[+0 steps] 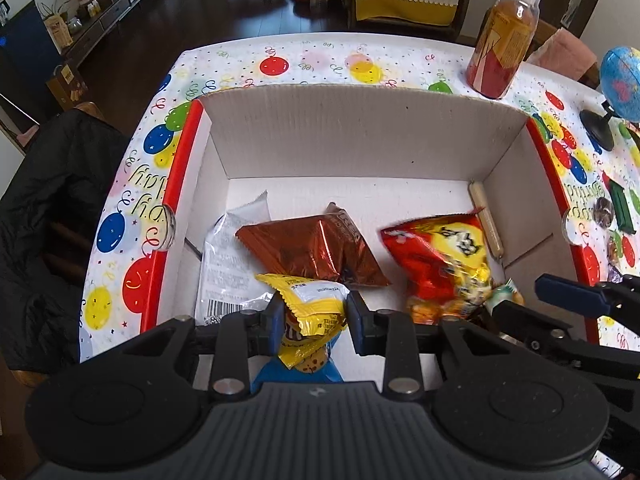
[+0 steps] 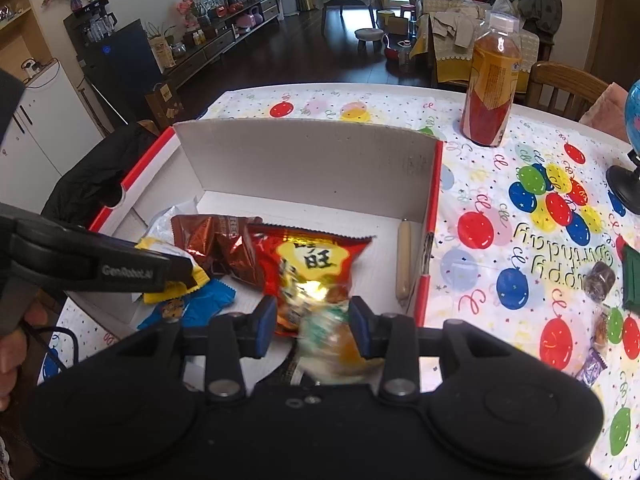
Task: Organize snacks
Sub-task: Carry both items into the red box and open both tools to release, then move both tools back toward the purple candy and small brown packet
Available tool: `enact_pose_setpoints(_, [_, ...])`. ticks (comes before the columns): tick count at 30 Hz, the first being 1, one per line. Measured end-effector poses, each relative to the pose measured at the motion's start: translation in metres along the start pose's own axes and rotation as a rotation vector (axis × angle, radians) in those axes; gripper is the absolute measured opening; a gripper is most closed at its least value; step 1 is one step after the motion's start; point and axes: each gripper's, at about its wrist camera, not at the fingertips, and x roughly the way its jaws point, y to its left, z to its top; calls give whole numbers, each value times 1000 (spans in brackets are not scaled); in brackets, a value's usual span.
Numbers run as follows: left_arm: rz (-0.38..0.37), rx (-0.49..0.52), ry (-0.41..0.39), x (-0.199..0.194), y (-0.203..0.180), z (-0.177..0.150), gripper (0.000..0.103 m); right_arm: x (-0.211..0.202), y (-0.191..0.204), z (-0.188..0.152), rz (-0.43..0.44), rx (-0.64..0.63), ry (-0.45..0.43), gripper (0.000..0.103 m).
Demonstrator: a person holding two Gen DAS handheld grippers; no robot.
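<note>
- The left gripper is clenched on a yellow snack packet at the near edge of the cardboard box.
- The right gripper has its jaws apart around a blurred green-and-orange packet; whether they touch it cannot be told.
- In the box lie a brown packet, a red bag, a white packet, a blue packet and a sausage stick.
- A bottle stands on the balloon-patterned surface beyond the box.
</note>
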Motion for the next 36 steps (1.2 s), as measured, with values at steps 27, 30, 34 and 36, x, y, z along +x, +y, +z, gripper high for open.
enact_pose_setpoints(27, [-75,-36,-128,-69,-6,-32,80,-80,-4,-18,12,-3,-154,87])
enact_pose_setpoints(30, [-83,-35,-154,-80,-10,-34,83,-90,-9,-20,21,11,-175,90])
enact_pose_setpoints(34, [-104,-32,-185,-94,-17,-36,84,-106,-18,-23,36,36,-205,99])
enact_pose_setpoints(36, [-115,-26,-202,-100,-22,-38,88,-114,-23,-25,44,47,-220,101])
